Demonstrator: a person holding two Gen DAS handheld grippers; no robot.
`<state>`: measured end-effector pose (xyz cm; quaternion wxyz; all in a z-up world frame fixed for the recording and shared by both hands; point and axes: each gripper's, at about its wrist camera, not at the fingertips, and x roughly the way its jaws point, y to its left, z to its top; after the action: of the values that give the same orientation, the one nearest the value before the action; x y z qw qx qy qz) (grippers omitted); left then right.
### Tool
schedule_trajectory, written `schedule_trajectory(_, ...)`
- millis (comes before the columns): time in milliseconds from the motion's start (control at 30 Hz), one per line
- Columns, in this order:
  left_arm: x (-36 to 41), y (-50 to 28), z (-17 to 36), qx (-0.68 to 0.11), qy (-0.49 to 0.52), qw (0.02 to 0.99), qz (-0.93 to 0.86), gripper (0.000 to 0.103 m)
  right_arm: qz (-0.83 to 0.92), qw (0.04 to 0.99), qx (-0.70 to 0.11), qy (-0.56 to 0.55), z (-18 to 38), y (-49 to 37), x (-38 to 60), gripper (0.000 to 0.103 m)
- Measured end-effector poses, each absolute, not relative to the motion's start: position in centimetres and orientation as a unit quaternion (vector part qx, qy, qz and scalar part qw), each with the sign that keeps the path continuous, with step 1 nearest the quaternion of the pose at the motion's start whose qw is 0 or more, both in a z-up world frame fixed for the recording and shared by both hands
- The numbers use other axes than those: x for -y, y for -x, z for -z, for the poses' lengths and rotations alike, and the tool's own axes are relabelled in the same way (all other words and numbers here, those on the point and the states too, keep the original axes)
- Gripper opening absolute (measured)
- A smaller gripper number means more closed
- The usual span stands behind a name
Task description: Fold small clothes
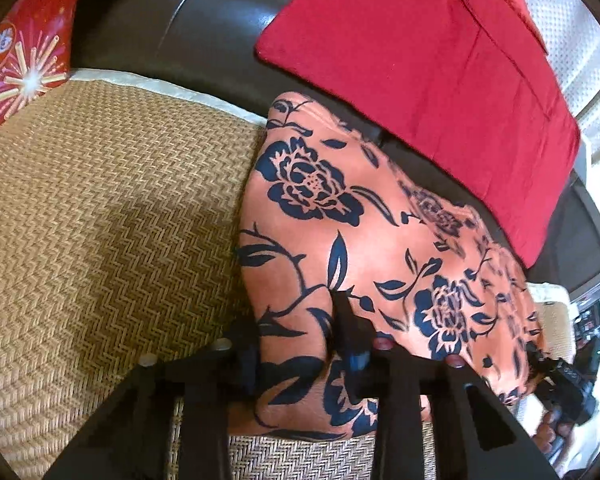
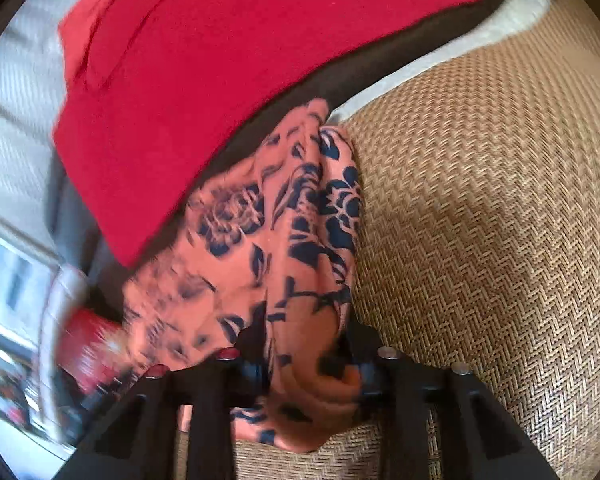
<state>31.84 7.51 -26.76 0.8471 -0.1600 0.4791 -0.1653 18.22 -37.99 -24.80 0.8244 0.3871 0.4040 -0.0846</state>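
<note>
On woven mat (image 1: 100, 208), both grippers pinch floral garment (image 1: 340, 216).

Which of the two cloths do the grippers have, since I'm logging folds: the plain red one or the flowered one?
The orange cloth with dark blue flowers: the left gripper and right gripper both pinch it. The plain red cloth lies untouched behind it.

Both the left claw (image 1: 296, 332) and the right claw (image 2: 304, 344) angle downward, jaws pinched onto cloth.

Garment (image 1: 364, 240) on mat (image 1: 100, 220), beside cushion (image 1: 440, 80)
</note>
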Motion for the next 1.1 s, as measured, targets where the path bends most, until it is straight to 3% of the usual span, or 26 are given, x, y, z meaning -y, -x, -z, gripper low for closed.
schedule_trajectory(300, -7.7, -27.7, 25.7, -0.511, 0.111, 0.838, 0.156, 0.026, 0.126, 0.85, -0.417, -0.297, 22.1, -15.3, 36.2, 0.02)
schedule_trajectory(433, -8.3, -24.8, 25.8, -0.517, 0.083, 0.834, 0.175, 0.03, 0.113, 0.838, -0.443, -0.3, 22.6, -13.5, 36.5, 0.019)
schedule_trajectory(533, -9.5, -23.7, 25.3, -0.506, 0.065, 0.845, 0.158, 0.055, 0.09, 0.841, -0.451, -0.285, 22.3, -12.9, 36.5, 0.026)
schedule_trajectory(600, -10.0, -23.4, 24.0, -0.483, 0.052, 0.864, 0.133, 0.059, 0.103, 0.838, -0.447, -0.294, 21.4, -12.3, 37.4, 0.035)
schedule_trajectory(633, -10.2, -23.2, 23.1, -0.467, 0.046, 0.875, 0.118, 0.059, 0.122, 0.836, -0.438, -0.306, 20.8, -11.6, 38.3, 0.041)
schedule_trajectory(667, -10.3, -22.8, 21.8, -0.439, 0.037, 0.893, 0.093, 0.06, 0.145, 0.836, -0.421, -0.321, 20.2, -10.8, 39.1, 0.061)
schedule_trajectory(700, -10.3, -22.4, 20.9, -0.417, 0.032, 0.905, 0.081, 0.062, 0.185, 0.839, -0.386, -0.337, 19.2, -9.9, 40.0, 0.067)
schedule_trajectory(767, -9.7, -22.3, 19.2, -0.374, 0.036, 0.924, 0.07, 0.069, 0.221, 0.854, -0.33, -0.337, 17.7, -8.8, 40.3, 0.068)
schedule_trajectory(867, -6.8, -22.4, 18.6, -0.359, 0.045, 0.927, 0.099, 0.07, 0.163, 0.884, -0.295, -0.324, 16.0, -10.9, 38.3, 0.068)
schedule_trajectory(1033, 0.3, -24.8, 20.7, -0.388, 0.001, 0.913, 0.129, 0.071, 0.059, 0.904, -0.335, -0.261, 16.0, -19.0, 31.6, 0.064)
schedule_trajectory(1100, 1.7, -26.0, 21.7, -0.408, -0.011, 0.905, 0.118, 0.071, 0.03, 0.902, -0.357, -0.24, 16.7, -22.1, 29.0, 0.057)
